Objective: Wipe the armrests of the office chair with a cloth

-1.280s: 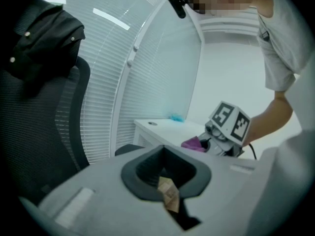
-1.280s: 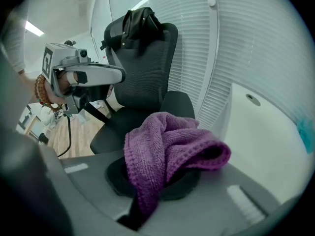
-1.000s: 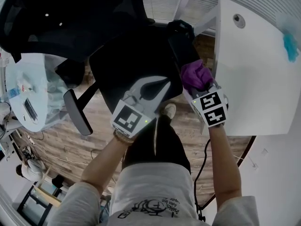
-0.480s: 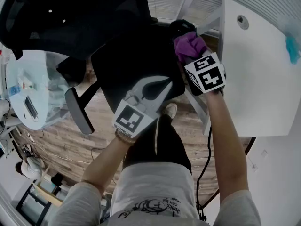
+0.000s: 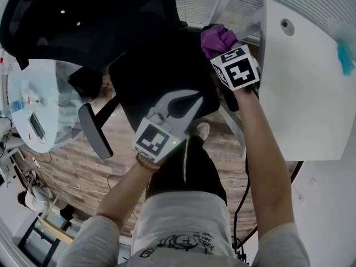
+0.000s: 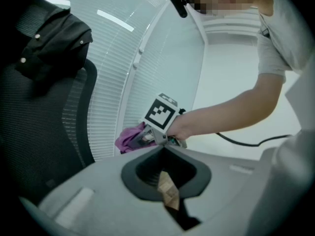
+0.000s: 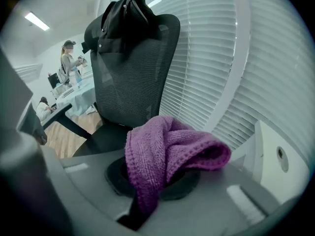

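Note:
The black office chair (image 5: 156, 71) stands below me, its mesh back (image 7: 133, 68) draped with a dark garment (image 7: 123, 11). My right gripper (image 5: 216, 42) is shut on a bunched purple cloth (image 5: 218, 36) and sits at the far end of the chair's right armrest (image 5: 228, 99). The cloth (image 7: 167, 151) fills the right gripper view and hides the jaws. The left gripper view also shows the cloth (image 6: 130, 137) and the right gripper (image 6: 147, 136). My left gripper (image 5: 194, 97) hovers over the seat's front, shut and holding nothing. The left armrest (image 5: 94, 129) stands apart.
A white desk (image 5: 300, 93) stands close on the right of the chair, with a teal item (image 5: 342, 52) on it. A round glass table (image 5: 33, 104) is at the left. Window blinds (image 7: 211, 58) lie behind. A black cable (image 5: 239, 199) runs across the wooden floor. A person (image 7: 69, 60) stands in the background.
The right gripper slid the purple cloth along the right armrest, from its near end to its far end beside the backrest. The left gripper stayed where it was.

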The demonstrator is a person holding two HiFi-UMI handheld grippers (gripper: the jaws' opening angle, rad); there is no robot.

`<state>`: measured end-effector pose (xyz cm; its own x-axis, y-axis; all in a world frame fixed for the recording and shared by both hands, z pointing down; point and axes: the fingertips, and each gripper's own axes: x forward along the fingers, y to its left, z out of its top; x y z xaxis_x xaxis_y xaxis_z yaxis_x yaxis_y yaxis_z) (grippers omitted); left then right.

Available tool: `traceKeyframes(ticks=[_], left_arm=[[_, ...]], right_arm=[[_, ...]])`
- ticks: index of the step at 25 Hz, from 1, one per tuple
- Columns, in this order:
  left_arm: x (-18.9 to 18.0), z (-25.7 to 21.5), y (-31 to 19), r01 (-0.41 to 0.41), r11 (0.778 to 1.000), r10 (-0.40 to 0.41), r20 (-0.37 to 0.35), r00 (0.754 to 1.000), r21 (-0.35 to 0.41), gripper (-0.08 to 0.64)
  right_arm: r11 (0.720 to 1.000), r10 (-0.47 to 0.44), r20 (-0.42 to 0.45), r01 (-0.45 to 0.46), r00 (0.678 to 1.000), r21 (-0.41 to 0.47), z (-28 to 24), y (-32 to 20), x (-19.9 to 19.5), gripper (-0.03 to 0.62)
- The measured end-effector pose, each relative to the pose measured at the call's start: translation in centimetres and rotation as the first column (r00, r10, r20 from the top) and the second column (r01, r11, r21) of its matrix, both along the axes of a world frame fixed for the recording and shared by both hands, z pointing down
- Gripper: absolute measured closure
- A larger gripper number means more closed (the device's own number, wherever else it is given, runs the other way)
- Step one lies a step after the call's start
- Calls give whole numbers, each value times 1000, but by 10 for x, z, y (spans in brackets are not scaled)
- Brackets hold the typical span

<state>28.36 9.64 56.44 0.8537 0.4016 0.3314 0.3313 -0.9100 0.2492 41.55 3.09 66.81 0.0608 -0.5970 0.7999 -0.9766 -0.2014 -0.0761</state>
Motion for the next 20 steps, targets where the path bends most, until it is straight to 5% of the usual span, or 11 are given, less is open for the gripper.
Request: traceKeyframes(ticks=[11,20], left_arm=[[-5,2,-2,16,1000,-16,6,1000,-25,558],[-6,3,4,-16,1000,16,7,1000,-13,558]], right_arm=[[998,53,-37,-52,998,22,-6,53,-30,561],[996,77,-8,-77,997,-44,-12,132,-87,561]])
